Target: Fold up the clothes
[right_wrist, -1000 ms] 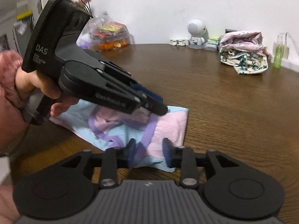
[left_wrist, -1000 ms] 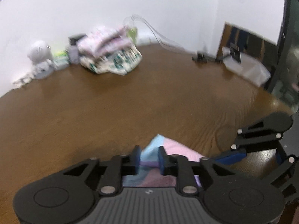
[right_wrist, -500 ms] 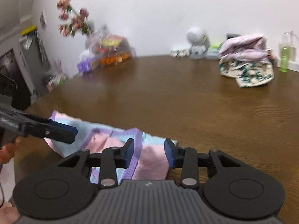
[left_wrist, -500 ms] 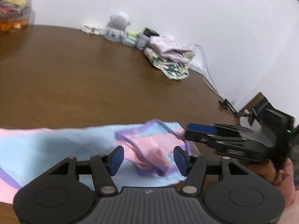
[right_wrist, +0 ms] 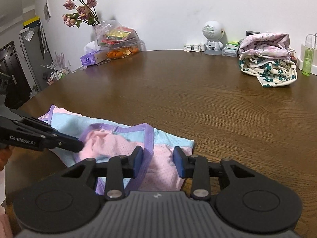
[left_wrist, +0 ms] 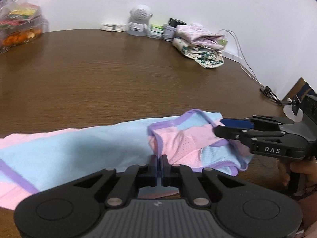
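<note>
A pink and light-blue mesh garment [left_wrist: 79, 144] with purple trim lies along the near edge of the brown table [left_wrist: 99, 75]. My left gripper [left_wrist: 160, 164] is shut on a bunched pink fold of it. In the right wrist view the left gripper [right_wrist: 78, 145] comes in from the left, with its tip in the pink fabric. My right gripper [right_wrist: 158, 163] stands open over the garment [right_wrist: 118, 144], with the purple trim between its blue pads. In the left wrist view the right gripper [left_wrist: 220, 127] reaches in from the right, held by a hand.
At the back right of the table [right_wrist: 218, 103] is a pile of folded clothes [right_wrist: 267, 59], with a green bottle [right_wrist: 306, 59] beside it. A white robot-shaped figure [right_wrist: 213, 37], a snack bag [right_wrist: 118, 41] and dried flowers [right_wrist: 79, 10] line the far edge. A cable [left_wrist: 243, 59] trails right.
My left gripper was open half a second ago and has shut on the pink fold. Its view has swung left along the garment. The right gripper has lowered, still open, over the cloth.
</note>
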### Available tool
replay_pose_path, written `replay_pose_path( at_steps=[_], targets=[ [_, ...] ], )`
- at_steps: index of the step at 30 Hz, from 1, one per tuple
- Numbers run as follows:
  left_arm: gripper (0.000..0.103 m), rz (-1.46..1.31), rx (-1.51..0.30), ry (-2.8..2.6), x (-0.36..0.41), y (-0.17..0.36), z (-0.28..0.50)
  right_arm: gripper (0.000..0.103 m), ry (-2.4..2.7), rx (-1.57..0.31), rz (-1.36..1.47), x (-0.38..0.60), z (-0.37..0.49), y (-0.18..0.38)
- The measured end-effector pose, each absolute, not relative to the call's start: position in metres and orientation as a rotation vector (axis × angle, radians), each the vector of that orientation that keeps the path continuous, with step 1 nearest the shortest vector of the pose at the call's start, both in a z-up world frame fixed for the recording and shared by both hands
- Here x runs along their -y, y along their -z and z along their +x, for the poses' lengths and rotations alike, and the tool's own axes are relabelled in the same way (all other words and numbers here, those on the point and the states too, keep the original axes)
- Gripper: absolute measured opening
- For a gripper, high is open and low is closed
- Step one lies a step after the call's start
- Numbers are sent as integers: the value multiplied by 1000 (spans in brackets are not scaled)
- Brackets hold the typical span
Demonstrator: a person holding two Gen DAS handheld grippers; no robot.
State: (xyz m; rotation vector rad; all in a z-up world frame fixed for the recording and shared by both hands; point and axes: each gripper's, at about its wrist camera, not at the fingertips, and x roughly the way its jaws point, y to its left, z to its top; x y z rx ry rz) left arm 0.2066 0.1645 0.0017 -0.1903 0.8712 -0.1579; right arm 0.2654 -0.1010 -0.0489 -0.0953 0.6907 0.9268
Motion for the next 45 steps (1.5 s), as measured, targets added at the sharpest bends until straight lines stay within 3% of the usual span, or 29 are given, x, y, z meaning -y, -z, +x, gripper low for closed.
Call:
replay_pose_path(
  at_steps=[4, 6, 8, 10, 14, 17, 28, 30, 32, 33, 34, 35, 36, 37, 38, 39, 45],
  targets=[
    [4, -196, -875, 157, -168, -2, 202, 35, -922, -681, -106, 100, 264, 50],
    [14, -210, -871, 157, -169, -5, 199, 35, -921, -680, -105, 100, 264, 50],
    [32, -217, -839, 139, -172, -12, 197, 36, -921, -679, -104, 101, 264, 50],
    [37, -225, -799, 120, -175, -21, 194, 36, -921, -678, -102, 101, 264, 50],
    [33, -233, -740, 143, -171, -29, 202, 37, -919, -674, -102, 101, 263, 50],
    [17, -185, -754, 184, -153, -21, 213, 38, -917, -671, -104, 101, 262, 51],
    [18, -123, -781, 176, -135, 6, 222, 43, -915, -647, -73, 108, 260, 45],
    [27, -120, -776, 170, -136, 5, 221, 44, -920, -633, -45, 114, 259, 38],
    [56, -134, -735, 159, -139, -2, 215, 51, -925, -619, -18, 119, 257, 32],
    [62, -142, -705, 159, -139, -7, 209, 54, -927, -612, -5, 122, 256, 29],
    [74, -149, -673, 163, -140, -12, 203, 57, -929, -604, 9, 125, 255, 26],
    [88, -154, -641, 163, -140, -17, 196, 62, -932, -597, 23, 128, 254, 23],
    [93, -157, -611, 157, -140, -21, 189, 67, -934, -590, 36, 130, 253, 19],
    [99, -159, -583, 147, -140, -26, 182, 83, -936, -583, 50, 133, 252, 16],
    [101, -159, -566, 134, -139, -29, 174, 100, -938, -576, 63, 136, 252, 13],
    [102, -158, -558, 121, -138, -31, 167, 103, -942, -569, 79, 140, 250, 9],
    [103, -229, -565, 116, -122, -27, 134, 103, -942, -655, 165, 166, 228, 0]
  ],
)
